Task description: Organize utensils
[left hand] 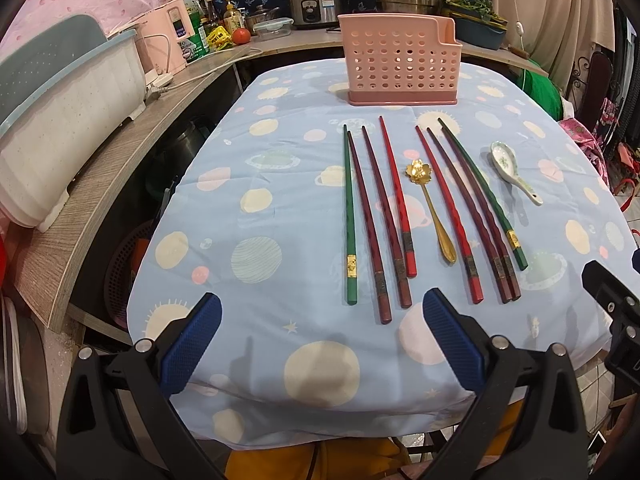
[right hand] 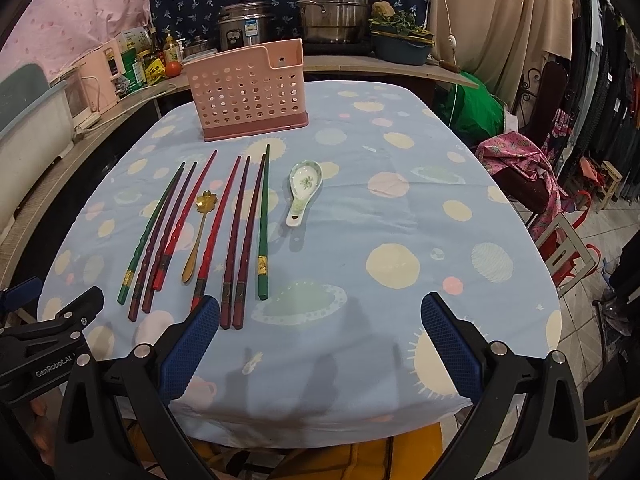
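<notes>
Chopsticks (left hand: 394, 216) flat by spoons | holder (left hand: 398, 62) upright (pink) | L gripper (left hand: 322, 316) + R gripper (right hand: 320, 316) spread, holding nothing

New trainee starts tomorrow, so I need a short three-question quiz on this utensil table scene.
1. True or false: the pink perforated plastic holder already contains chopsticks.
2. How many green chopsticks lie on the blue planet-print tablecloth?
3. Which spoon lies between red chopsticks: A) white ceramic soup spoon, B) gold flower-headed metal spoon?

Key: 1 false; 2 two; 3 B.
</notes>
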`<state>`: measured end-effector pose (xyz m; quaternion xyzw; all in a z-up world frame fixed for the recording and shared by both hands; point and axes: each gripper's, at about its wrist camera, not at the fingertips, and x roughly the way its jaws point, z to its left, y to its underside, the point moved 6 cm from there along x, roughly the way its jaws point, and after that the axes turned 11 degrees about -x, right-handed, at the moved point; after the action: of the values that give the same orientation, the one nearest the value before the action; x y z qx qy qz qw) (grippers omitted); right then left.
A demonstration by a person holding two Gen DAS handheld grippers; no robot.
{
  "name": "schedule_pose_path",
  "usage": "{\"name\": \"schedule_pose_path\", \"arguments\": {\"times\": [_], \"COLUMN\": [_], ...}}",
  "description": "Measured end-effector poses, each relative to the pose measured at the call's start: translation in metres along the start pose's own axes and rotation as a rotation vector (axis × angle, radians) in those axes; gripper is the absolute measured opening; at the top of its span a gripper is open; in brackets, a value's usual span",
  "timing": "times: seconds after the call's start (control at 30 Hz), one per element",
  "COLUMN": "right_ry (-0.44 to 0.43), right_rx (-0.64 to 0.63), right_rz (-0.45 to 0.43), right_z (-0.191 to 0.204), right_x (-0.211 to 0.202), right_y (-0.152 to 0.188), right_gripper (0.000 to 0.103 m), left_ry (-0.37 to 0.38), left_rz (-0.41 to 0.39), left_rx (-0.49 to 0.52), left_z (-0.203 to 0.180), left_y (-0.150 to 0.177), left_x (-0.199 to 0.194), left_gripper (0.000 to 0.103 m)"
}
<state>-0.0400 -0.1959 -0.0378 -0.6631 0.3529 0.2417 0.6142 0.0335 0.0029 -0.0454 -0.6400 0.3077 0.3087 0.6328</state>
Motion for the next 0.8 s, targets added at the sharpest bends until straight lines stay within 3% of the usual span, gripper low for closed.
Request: {"name": "schedule_pose_path", "arguments": {"times": [0.8], "right_ry": [0.017], "right_rx": [0.007], "right_rz": [-0.005], "right_z": [-0.0033], "right_x": [-0.0021], "right_y": [0.0003], "right_gripper": [0.096], "left_ry": [-0.003], "left_rz": [-0.012], "left_rx": [-0.002], "left_z": [0.0006], "left_y": [-0.0013], "left_x": [-0.0032], "left_gripper": [0.096]}}
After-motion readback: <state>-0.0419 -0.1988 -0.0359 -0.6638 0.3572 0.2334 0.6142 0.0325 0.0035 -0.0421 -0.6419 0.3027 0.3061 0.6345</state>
